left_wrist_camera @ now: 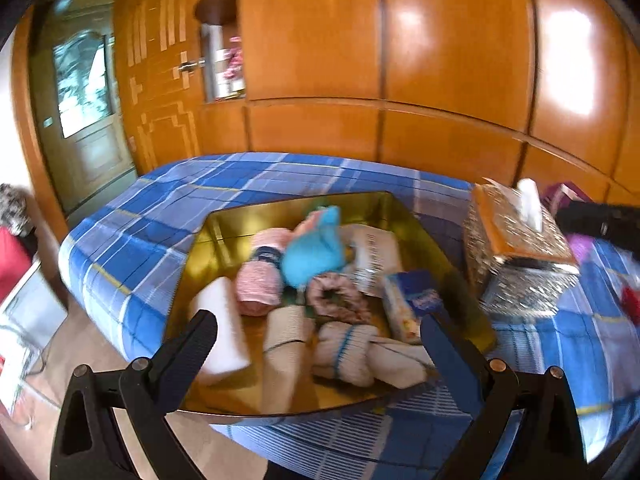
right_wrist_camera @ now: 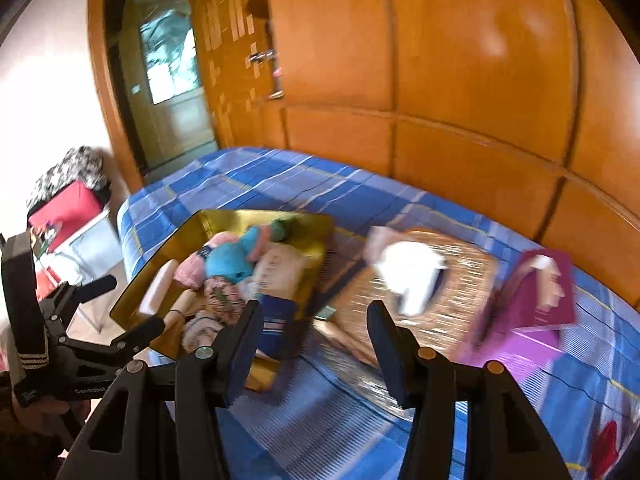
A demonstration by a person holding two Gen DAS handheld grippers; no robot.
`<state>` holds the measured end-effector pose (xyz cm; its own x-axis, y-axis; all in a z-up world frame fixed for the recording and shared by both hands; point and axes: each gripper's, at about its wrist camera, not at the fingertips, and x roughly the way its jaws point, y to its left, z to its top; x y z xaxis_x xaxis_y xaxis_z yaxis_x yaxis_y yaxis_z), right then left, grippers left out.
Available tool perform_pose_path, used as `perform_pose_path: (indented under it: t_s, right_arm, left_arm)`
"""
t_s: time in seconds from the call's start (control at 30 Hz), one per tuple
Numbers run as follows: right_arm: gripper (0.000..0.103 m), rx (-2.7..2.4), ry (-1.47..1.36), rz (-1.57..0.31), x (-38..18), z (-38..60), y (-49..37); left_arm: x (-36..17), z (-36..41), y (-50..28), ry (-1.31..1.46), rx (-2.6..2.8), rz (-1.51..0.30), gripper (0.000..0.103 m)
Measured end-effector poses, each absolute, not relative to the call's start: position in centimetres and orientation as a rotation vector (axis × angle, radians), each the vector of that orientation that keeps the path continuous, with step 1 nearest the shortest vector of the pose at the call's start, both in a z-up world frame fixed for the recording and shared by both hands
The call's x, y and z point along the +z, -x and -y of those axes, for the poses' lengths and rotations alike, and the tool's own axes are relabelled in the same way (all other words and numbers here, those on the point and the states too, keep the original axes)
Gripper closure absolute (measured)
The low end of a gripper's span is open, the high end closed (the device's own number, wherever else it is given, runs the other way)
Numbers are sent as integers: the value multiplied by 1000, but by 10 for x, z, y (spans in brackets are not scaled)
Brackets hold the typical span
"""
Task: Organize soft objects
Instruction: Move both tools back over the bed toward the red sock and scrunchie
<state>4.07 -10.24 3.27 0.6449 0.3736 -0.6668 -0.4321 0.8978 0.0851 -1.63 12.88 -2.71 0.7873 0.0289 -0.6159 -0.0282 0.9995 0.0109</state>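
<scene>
An open gold tin sits on the blue plaid bed. It holds a white sponge block, pink yarn, a blue plush, a pink scrunchie, a blue tissue pack and rolled socks. My left gripper hovers open over the tin's near side, with nothing between its fingers. In the right wrist view the tin lies at left. My right gripper is open and empty above the bed between the tin and a tissue box. The left gripper shows at that view's left edge.
A glittery tissue box stands right of the tin, with a purple box and a small red item further right. An orange wooden wardrobe runs behind the bed. Red and white things stand on the floor at left by a door.
</scene>
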Motion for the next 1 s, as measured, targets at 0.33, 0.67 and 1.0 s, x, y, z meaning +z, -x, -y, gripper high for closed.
perform_pose_path:
  t_s: [0.33, 0.67, 1.0]
  right_arm:
    - [43, 64, -243, -828, 36, 305, -27]
    - [34, -370, -515, -1020, -7, 518, -7]
    - [34, -339, -456, -1323, -79, 531, -41]
  left_arm:
    - [-12, -60, 28, -79, -408, -687, 1]
    - [-7, 32, 32, -237, -703, -712, 1]
    - [-9, 86, 26, -337, -797, -734, 1]
